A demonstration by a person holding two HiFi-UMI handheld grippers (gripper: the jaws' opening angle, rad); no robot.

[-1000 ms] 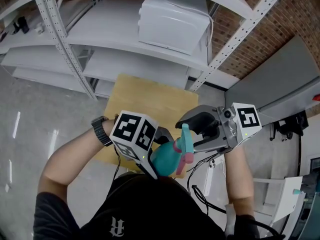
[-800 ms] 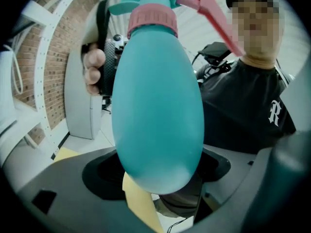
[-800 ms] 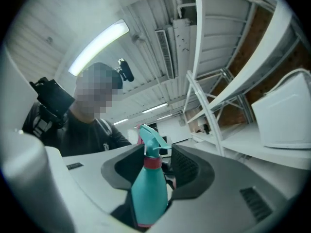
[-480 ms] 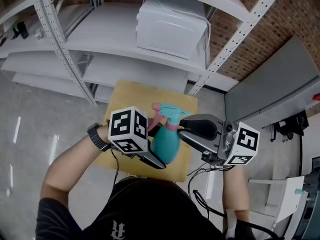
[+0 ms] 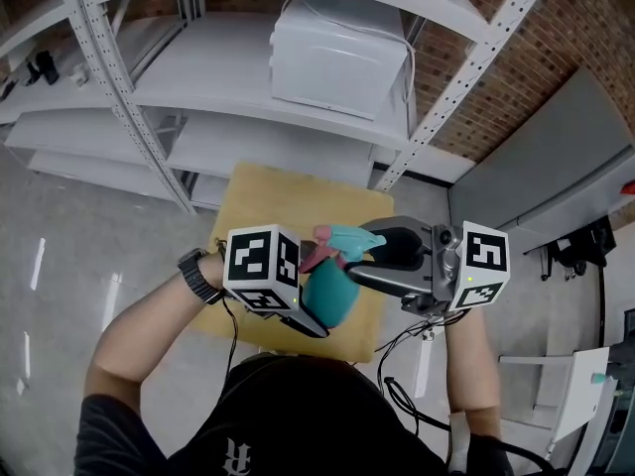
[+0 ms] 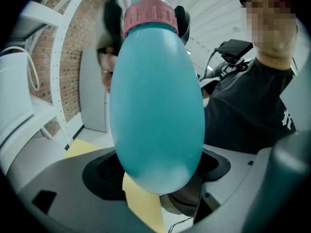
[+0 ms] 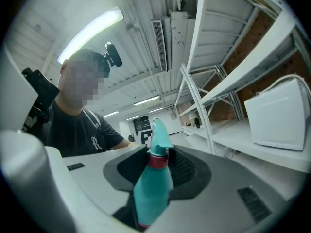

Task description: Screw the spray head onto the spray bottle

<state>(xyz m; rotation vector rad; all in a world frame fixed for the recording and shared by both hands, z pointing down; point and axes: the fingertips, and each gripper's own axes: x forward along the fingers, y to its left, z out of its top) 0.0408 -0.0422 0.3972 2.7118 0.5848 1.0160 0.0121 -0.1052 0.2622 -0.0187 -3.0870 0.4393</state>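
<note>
Two grippers share the teal egg-shaped plastic spray bottle (image 6: pixel 155 115): your left gripper (image 6: pixel 156 177) clamps its body, while your right gripper (image 7: pixel 158 168) has jaws just opening, loose around the pink-collared teal spray head (image 7: pixel 158 141).

White steel shelving (image 5: pixel 248 107), several tiers; white boxy appliance (image 5: pixel 342 53) on one shelf; small wooden desk (image 5: pixel 288 196); brick wall (image 5: pixel 556 58); grey floor (image 5: pixel 60 266).
</note>
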